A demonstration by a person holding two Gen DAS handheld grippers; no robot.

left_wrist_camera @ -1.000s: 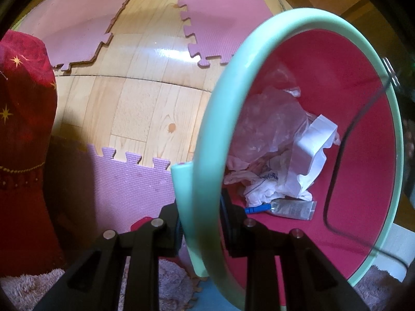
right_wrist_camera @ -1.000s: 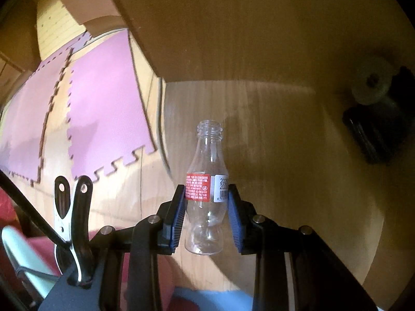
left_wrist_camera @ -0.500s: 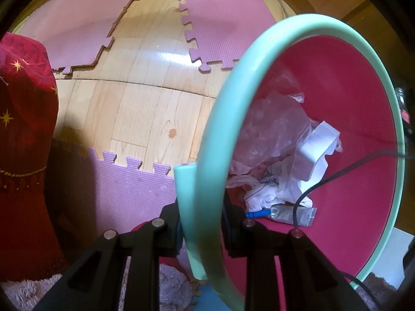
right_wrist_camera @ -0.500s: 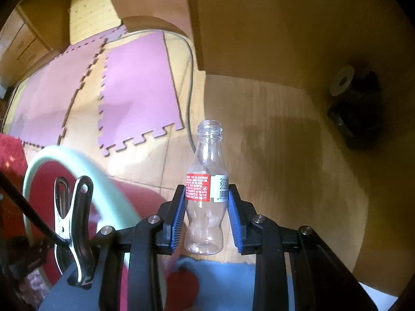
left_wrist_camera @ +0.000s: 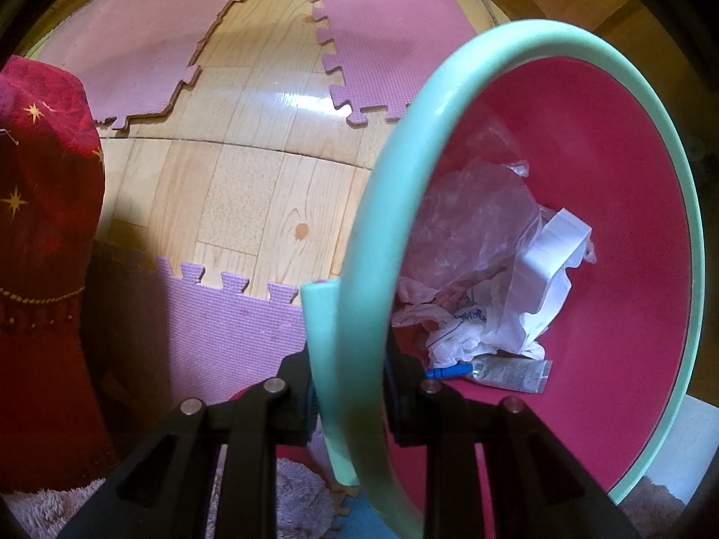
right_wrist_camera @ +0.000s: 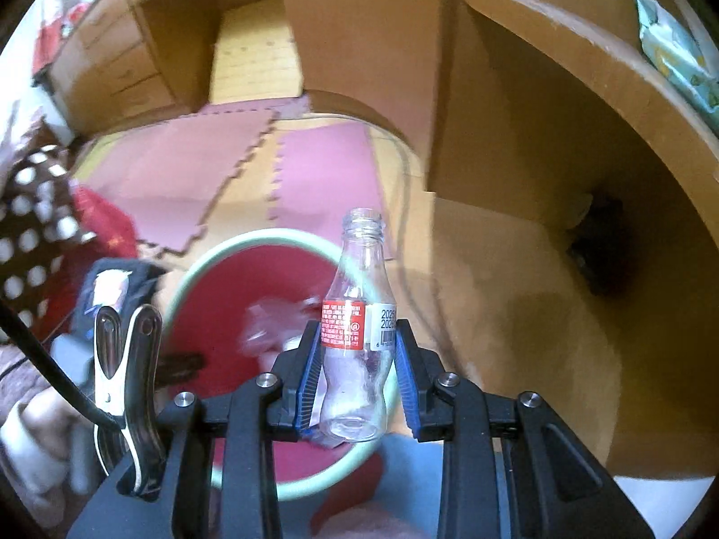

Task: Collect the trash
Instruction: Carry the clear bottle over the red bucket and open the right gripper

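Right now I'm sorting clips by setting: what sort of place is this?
Probably a home room: pink foam puzzle mats on wood-look flooring, wooden drawers, and a half-filled red bin.

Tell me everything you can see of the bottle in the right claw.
The bottle is small, clear and looks like plastic, with a waisted body, a red label and a white barcode patch. Its threaded mouth has no cap, and it looks empty. It stands roughly upright in the view, leaning slightly, mouth away from the camera. The right claw is shut on it, blue pads pressing at the label and below. Behind it lies the red bin with the pale green rim.
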